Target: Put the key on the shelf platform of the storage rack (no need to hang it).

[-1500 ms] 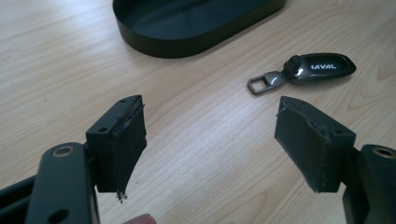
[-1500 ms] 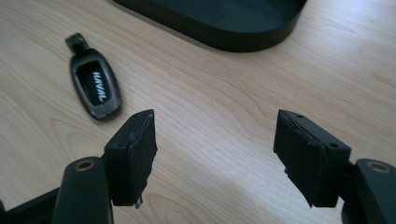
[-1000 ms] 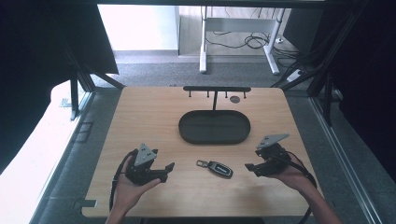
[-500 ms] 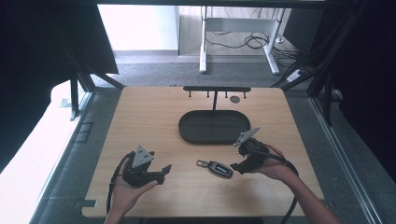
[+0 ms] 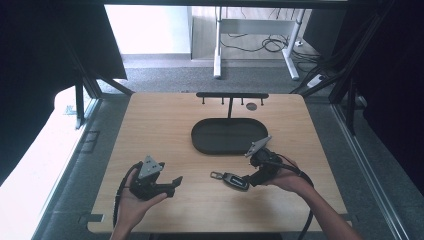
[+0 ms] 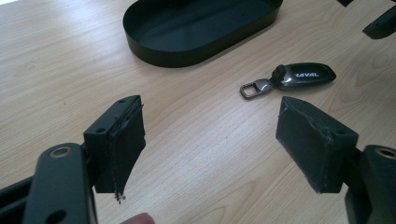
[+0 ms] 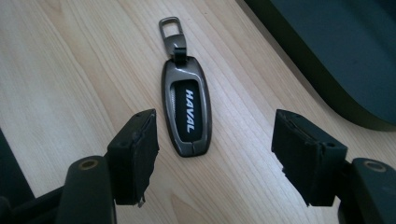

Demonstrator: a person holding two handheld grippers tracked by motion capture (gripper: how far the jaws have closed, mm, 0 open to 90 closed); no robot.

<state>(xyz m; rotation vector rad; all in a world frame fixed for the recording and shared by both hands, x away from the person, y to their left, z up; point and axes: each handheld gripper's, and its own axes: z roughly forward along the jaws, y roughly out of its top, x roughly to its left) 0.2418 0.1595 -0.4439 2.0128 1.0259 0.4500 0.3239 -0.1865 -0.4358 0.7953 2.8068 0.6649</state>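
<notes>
Right gripper astride key fob

The surface is pale, matt wood grain. The key fob looks glossy grey metal with a metal clip. The tray is matt black.

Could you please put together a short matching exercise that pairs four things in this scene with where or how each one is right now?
Things:
1. key fob
2. oval tray
3. left gripper
4. right gripper

States:
A. black, nothing in it, mid-table
B. open, off to one side, nothing between its jaws
C. lying flat on the wood, metal clip pointing away from the nearer gripper
D. open, jaws lined up on the fob's end without touching it

Pairs: 1-C, 2-A, 3-B, 4-D
</notes>
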